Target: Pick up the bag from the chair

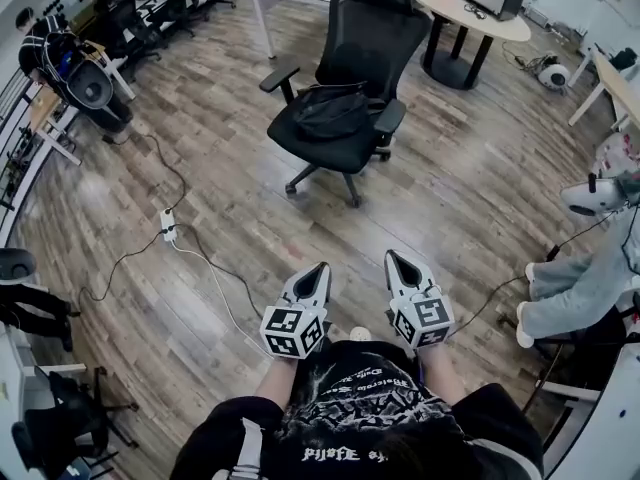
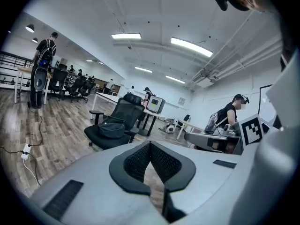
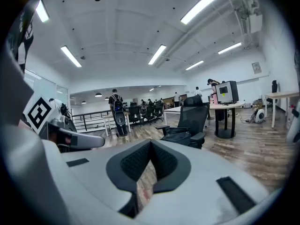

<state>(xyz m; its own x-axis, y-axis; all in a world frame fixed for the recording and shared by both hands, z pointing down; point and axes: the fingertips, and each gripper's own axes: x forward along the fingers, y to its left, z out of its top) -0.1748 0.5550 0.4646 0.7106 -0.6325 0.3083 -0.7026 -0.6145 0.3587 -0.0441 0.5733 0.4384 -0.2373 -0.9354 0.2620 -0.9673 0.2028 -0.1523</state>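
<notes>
The head camera looks steeply down with the chair [image 1: 385, 28] well away at twelve o'clock, while both gripper cameras, low and near-level, face that same distant chair over their own jaws.

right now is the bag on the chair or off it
On it: the black bag lies on the seat of the chair.

Left gripper [image 1: 322, 268] closed, empty, right gripper [image 1: 393, 256] likewise
</notes>
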